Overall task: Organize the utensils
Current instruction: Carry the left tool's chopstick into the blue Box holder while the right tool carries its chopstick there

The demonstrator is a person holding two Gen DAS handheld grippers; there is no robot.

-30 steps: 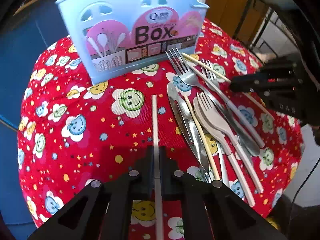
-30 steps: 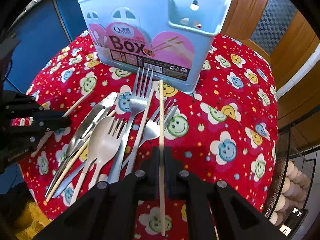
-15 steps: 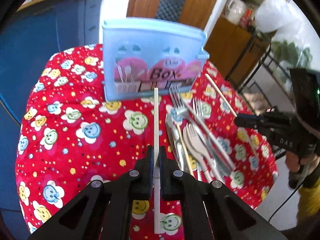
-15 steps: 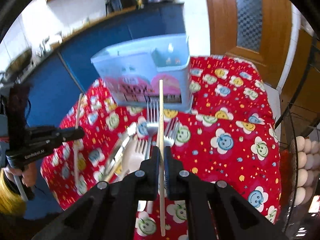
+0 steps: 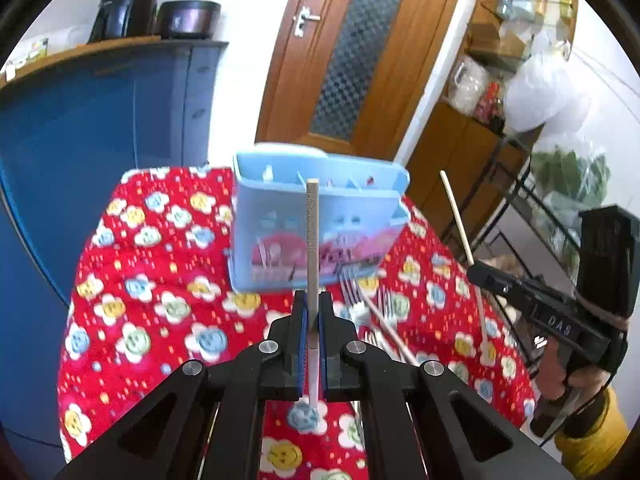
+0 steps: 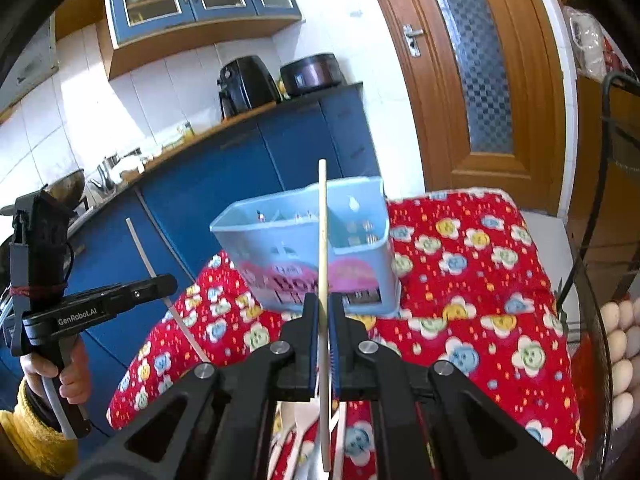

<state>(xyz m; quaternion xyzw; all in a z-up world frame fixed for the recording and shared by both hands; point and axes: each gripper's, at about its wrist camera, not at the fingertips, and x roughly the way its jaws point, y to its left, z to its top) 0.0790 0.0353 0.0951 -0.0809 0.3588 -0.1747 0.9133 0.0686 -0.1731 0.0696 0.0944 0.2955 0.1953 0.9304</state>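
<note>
My left gripper [image 5: 312,300] is shut on a pale chopstick [image 5: 312,240] that stands up in front of the light blue utensil box [image 5: 280,232]. My right gripper [image 6: 323,302] is shut on a second chopstick [image 6: 322,232], also raised before the box [image 6: 360,248]. Each gripper shows in the other's view: the right gripper [image 5: 474,272] at the right with its chopstick [image 5: 456,216], the left gripper [image 6: 170,280] at the left with its chopstick [image 6: 140,244]. Forks [image 5: 360,304] lie on the red flowered cloth [image 5: 140,280] below the box.
A blue cabinet [image 5: 80,140] stands left of the table and a wooden door [image 5: 352,52] behind it. A wire rack [image 5: 520,184] with bags stands at the right. Eggs [image 6: 616,340] sit in a basket by the table's right edge. A hand in a yellow sleeve [image 6: 32,432] holds the left gripper.
Both grippers have risen off the cloth with their chopsticks and tilted up. The box has dropped lower in both views, and the room behind has come into sight.
</note>
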